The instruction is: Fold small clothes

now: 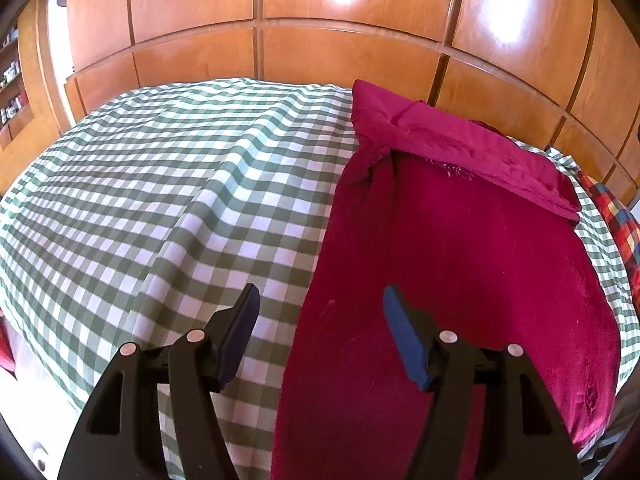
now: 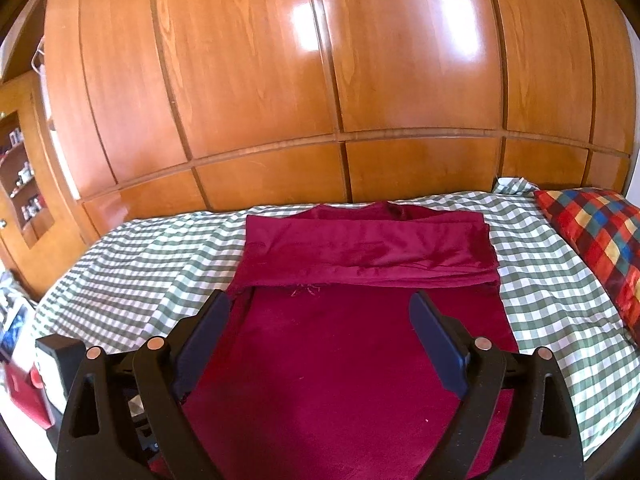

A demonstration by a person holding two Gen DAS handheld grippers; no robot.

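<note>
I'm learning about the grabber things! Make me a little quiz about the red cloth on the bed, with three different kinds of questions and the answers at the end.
1. True or false: the left gripper is squeezing the dark red cloth.
2. Pick one. The far end of the cloth is: A) rolled into a ball, B) folded back over itself, C) hanging off the bed.
3. Fill the gap: the cloth lies on a green and white ______ bedsheet.

Key
1. False. Its fingers are spread apart and hold nothing; the right gripper is open too.
2. B. A folded band lies across the far end.
3. Checked. A multicoloured plaid cushion sits off to the right.
</note>
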